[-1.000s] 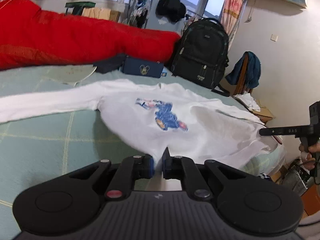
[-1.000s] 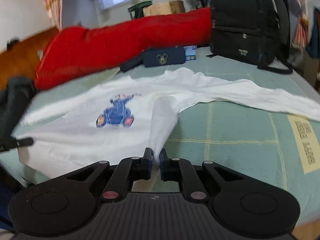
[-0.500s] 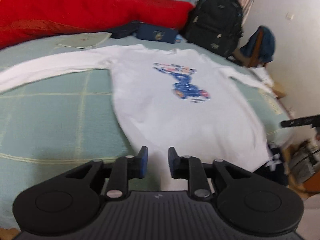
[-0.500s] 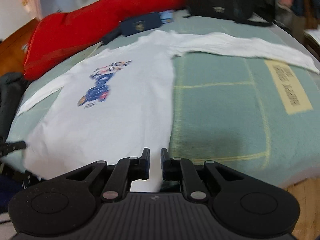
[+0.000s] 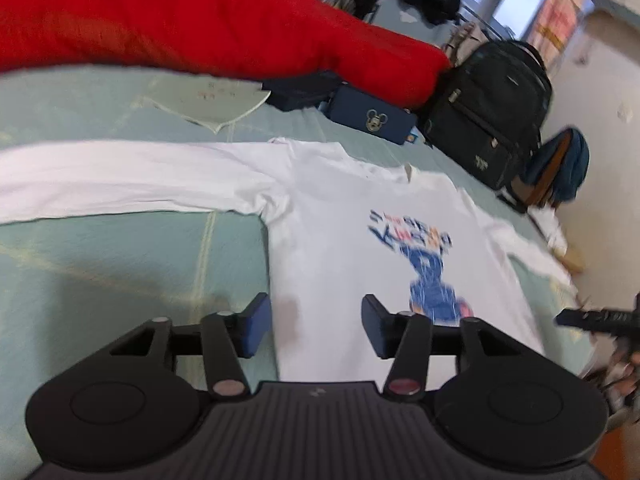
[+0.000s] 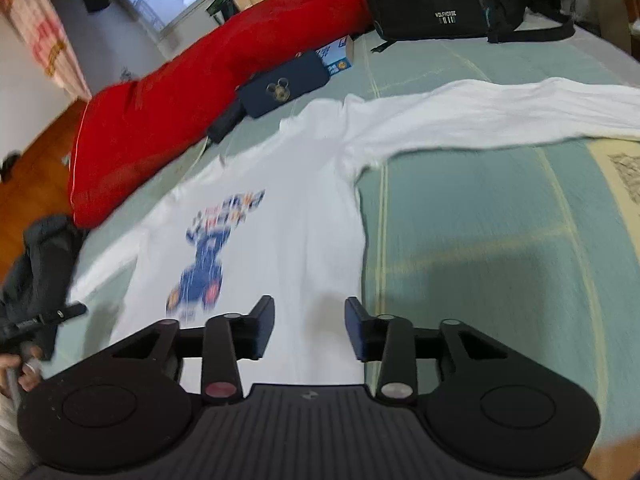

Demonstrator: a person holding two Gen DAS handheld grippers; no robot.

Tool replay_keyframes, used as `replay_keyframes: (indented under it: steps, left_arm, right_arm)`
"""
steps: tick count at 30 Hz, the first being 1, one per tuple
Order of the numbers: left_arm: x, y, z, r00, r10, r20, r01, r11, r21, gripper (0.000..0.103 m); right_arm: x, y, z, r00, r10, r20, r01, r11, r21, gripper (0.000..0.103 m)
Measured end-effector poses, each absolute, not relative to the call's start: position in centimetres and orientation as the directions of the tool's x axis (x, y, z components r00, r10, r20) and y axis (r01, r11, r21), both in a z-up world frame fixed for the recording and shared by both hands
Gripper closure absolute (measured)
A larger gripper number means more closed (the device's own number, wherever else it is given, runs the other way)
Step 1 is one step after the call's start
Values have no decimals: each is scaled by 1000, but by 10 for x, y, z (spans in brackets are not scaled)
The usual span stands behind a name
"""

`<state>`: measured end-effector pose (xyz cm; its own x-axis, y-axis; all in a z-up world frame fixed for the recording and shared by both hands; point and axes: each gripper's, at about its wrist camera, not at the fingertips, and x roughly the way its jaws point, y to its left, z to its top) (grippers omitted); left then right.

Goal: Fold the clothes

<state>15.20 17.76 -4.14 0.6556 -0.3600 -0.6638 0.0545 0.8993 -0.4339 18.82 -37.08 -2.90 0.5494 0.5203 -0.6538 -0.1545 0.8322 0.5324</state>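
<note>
A white long-sleeved shirt [image 5: 340,232] with a blue print lies flat, front up, on the green bed, both sleeves stretched out sideways. In the right wrist view the same shirt [image 6: 304,216] runs from the collar down toward me. My left gripper [image 5: 315,322] is open above the shirt's left side edge, holding nothing. Over the shirt's right side, near its lower part, my right gripper [image 6: 310,326] hovers open and empty. The other gripper's tip [image 5: 592,316] shows at the right edge of the left wrist view.
A red duvet [image 5: 180,24] lies along the far side of the bed [image 5: 100,264]. A navy pouch [image 5: 372,120] and a black backpack [image 5: 488,108] sit beyond the collar. A chair with blue cloth [image 5: 560,168] stands off the bed. Dark clothing [image 6: 36,272] lies at the bed's left edge.
Both grippers let go of the shirt's hem and opened wide. The shirt, lifted and bunched a second ago, now lies flat, and both grippers have moved forward over it.
</note>
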Motion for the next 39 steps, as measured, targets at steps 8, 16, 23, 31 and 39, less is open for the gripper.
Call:
replay_keyframes:
  steps: [8, 16, 23, 31, 39]
  left_arm:
    - [236, 202, -88, 608, -441, -660, -67, 801, -596, 45]
    - [283, 203, -108, 637, -465, -615, -70, 760, -646, 38]
    - [298, 199, -97, 702, -317, -638, -91, 848, -522, 96]
    - [316, 203, -98, 691, -212, -691, -148, 894, -423, 97]
    - [252, 188, -62, 675, -156, -721, -36, 969, -243, 74]
  right_arm:
    - [288, -379, -67, 532, 572, -624, -61, 761, 646, 49]
    - [338, -366, -91, 547, 605, -579, -78, 726, 684, 56]
    - [348, -358, -76, 609, 481, -630, -107, 837, 537, 91]
    - [365, -354, -76, 616, 390, -685, -93, 899, 429, 92]
    - [307, -365, -40, 602, 359, -713, -153, 929, 338, 64]
